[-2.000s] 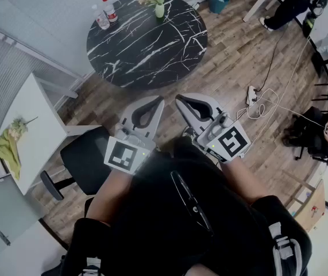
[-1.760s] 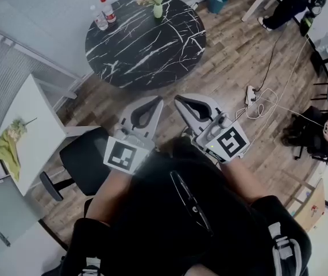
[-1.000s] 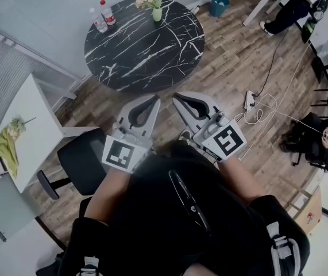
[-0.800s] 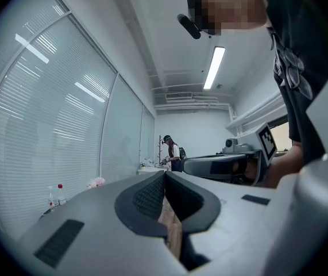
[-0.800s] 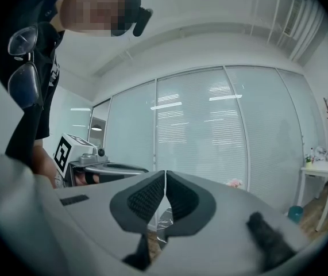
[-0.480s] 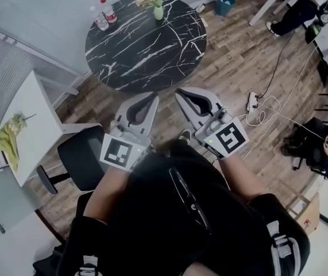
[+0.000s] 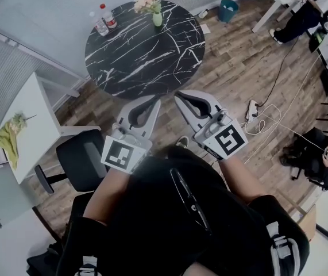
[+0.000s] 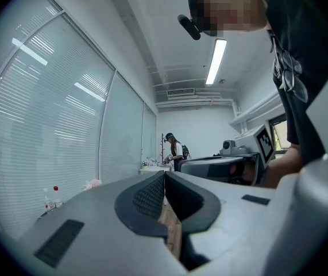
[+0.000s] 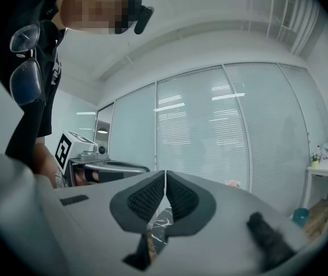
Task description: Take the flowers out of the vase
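Note:
A small green vase [image 7: 158, 19] with pink flowers [image 7: 147, 2] stands at the far edge of a round black marble table [image 7: 152, 56]. Both grippers are held side by side over the wooden floor, well short of the table. My left gripper [image 7: 155, 100] is shut with nothing in it, and so is my right gripper [image 7: 178, 96]. In the left gripper view the jaws [image 8: 165, 174] meet and the flowers [image 8: 93, 183] show small and far off at the left. In the right gripper view the shut jaws [image 9: 165, 174] point at the table, with the flowers [image 9: 231, 183] far beyond.
Two water bottles [image 7: 104, 19] stand on the table's left rim. A black chair [image 7: 80, 160] and a white table [image 7: 31, 125] are at the left. A teal bin [image 7: 228, 9], a power strip with cables [image 7: 253, 109] and people [image 7: 301, 16] are at the right.
The floor and the power strip have slid down the picture a little as both grippers are carried toward the table. Both stay shut and side by side.

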